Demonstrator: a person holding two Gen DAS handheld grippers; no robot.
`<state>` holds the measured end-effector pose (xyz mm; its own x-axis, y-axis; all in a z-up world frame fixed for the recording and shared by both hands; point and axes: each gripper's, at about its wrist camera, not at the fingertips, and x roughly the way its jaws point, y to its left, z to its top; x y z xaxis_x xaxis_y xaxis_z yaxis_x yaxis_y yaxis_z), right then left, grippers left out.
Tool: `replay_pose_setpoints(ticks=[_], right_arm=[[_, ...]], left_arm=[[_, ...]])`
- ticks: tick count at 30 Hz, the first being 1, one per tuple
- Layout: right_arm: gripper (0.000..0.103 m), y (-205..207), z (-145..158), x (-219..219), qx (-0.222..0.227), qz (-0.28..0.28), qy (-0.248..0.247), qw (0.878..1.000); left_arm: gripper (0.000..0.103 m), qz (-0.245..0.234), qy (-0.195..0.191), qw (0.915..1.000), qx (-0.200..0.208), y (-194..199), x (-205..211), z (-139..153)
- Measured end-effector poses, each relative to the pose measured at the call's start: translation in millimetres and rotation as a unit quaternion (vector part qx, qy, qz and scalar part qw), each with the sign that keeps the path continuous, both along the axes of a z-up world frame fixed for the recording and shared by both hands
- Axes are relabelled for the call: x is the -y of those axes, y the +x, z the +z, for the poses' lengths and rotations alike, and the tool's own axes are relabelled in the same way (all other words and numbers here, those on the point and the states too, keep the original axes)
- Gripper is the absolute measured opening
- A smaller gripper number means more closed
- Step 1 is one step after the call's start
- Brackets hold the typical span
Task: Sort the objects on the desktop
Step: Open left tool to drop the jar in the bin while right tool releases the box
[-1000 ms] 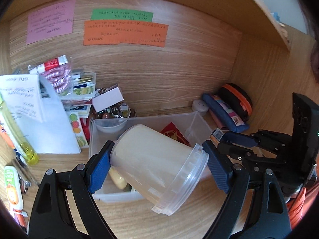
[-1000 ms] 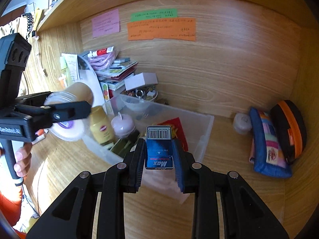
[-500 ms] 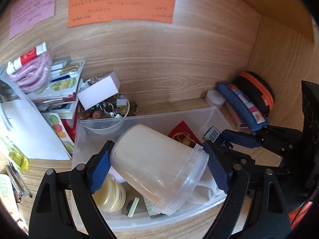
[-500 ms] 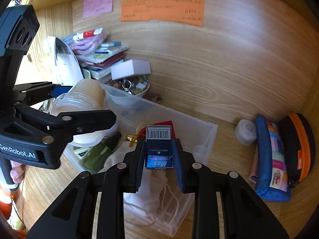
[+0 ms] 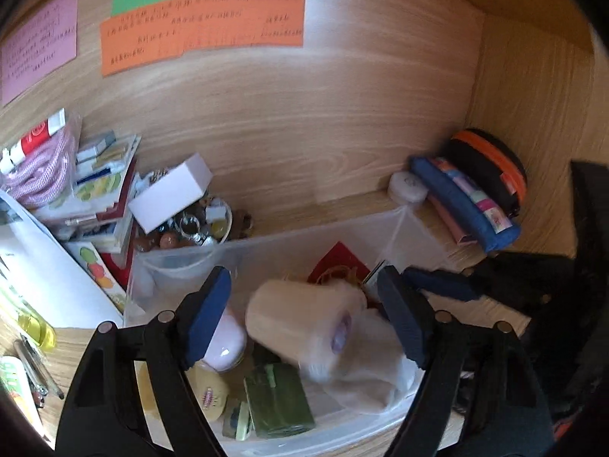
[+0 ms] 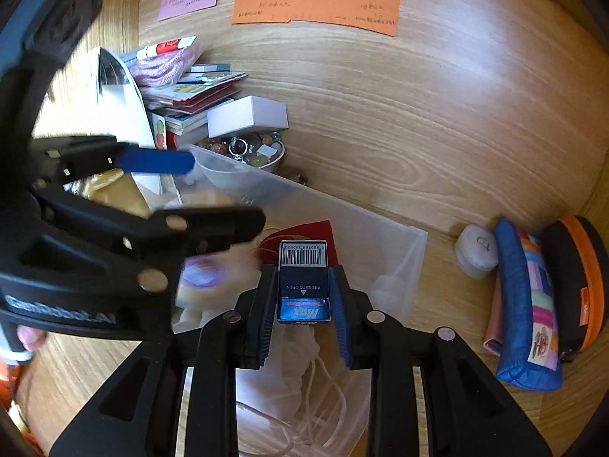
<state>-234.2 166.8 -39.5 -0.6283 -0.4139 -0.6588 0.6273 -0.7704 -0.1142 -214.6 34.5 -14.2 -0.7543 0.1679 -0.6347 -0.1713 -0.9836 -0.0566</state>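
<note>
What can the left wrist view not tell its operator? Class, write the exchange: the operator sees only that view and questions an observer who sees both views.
Operator: What is in the right gripper?
Observer: The right gripper is shut on a small blue box, barcode end pointing forward.
Operator: What lies under it?
Observer: White cords trail from the cloth bag inside the clear bin, below that gripper.
</note>
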Motion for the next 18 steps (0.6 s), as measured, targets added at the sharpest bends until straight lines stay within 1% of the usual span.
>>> replay_pose_setpoints(ticks=[4,5,7,8,9,13,14,15,16,17,18], right_arm=[[0.026,0.0,-3.4,1.3,-0.003,0.001,0.006,1.000],[0.029,0.1,-3.8,1.1,-0.002,0.001,0.006,1.000],[0.037,-0.3,-4.0,0.7,-0.004,-0.001,0.006,1.000],[0.044,-0.2,-3.6,0.2,-0.005,-0.003,0.006,1.000],[0.050,-0.4,-3.0,-0.4,-0.008,-0.004,0.007,1.000],[0.057,2.9,3.6,-3.8,-0.022,-0.006,0.002,1.000],[0.062,3.3,5.2,-4.1,-0.026,-0.007,0.003,1.000],[0.070,4.5,6.7,-4.7,-0.031,-0.010,0.005,0.999],[0.073,5.8,8.3,-5.2,-0.037,-0.014,0.006,0.999],[0.075,7.3,10.1,-5.9,-0.043,-0.017,0.007,0.999],[0.076,8.8,11.6,-6.2,-0.047,-0.019,0.008,0.999]], left_arm=[[0.080,-0.001,-0.004,1.0000,-0.004,1.6,-0.9,1.6],[0.080,-0.001,-0.004,1.0000,-0.004,1.7,-0.6,1.6],[0.080,0.000,-0.003,1.0000,-0.005,2.2,0.7,2.0],[0.080,0.004,-0.006,1.0000,-0.006,2.3,1.4,1.8],[0.080,0.007,-0.008,0.9999,-0.006,2.5,2.0,1.5],[0.081,0.020,-0.013,0.9997,0.000,1.7,5.2,-1.2],[0.081,0.023,-0.013,0.9996,-0.001,2.6,6.4,-0.5],[0.084,0.027,-0.013,0.9995,-0.002,4.3,8.3,0.7],[0.089,0.031,-0.012,0.9994,-0.003,5.6,10.1,2.2],[0.091,0.034,-0.010,0.9993,-0.005,7.2,11.5,3.7],[0.094,0.039,-0.007,0.9992,-0.006,9.2,13.5,6.1]])
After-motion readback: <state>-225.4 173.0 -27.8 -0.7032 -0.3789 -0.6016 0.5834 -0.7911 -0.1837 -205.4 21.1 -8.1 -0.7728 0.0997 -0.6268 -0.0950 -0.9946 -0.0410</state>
